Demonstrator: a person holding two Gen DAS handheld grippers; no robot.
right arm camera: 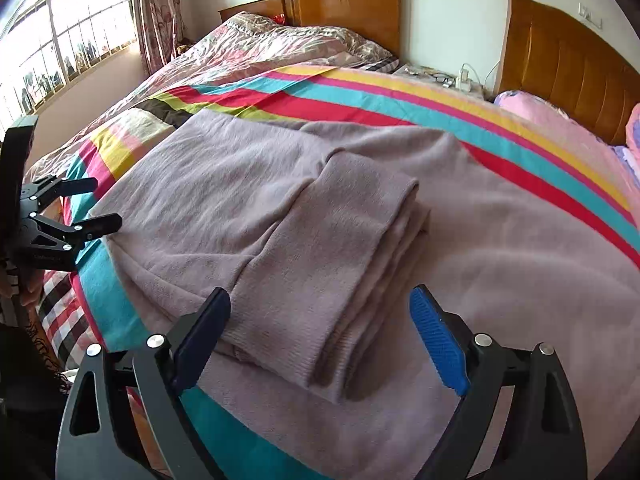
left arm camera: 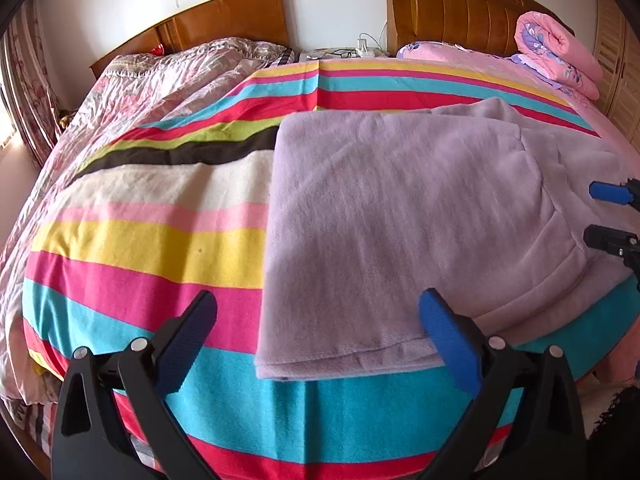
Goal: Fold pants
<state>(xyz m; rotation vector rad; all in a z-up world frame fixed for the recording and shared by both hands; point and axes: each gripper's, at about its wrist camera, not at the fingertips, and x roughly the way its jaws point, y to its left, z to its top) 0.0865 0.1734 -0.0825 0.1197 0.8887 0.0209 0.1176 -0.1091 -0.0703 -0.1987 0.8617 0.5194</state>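
Note:
Lilac fleece pants [left arm camera: 400,216] lie flat on a striped bedspread [left arm camera: 160,240]. In the right wrist view the pants [right arm camera: 304,240] have their leg ends folded over the body, cuffs [right arm camera: 320,360] nearest me. My left gripper [left arm camera: 320,316] is open and empty, just above the folded left edge at the bed's front. My right gripper [right arm camera: 320,316] is open and empty, hovering over the cuffs. The right gripper shows at the right edge of the left wrist view [left arm camera: 608,216], open. The left gripper shows at the left edge of the right wrist view [right arm camera: 96,204], open.
The striped bedspread [right arm camera: 400,96] covers two beds pushed together, with wooden headboards [left arm camera: 460,8] at the back. A rumpled floral quilt [left arm camera: 160,80] lies at the left, a rolled pink quilt [left arm camera: 556,48] at the back right. A window [right arm camera: 60,40] is far left.

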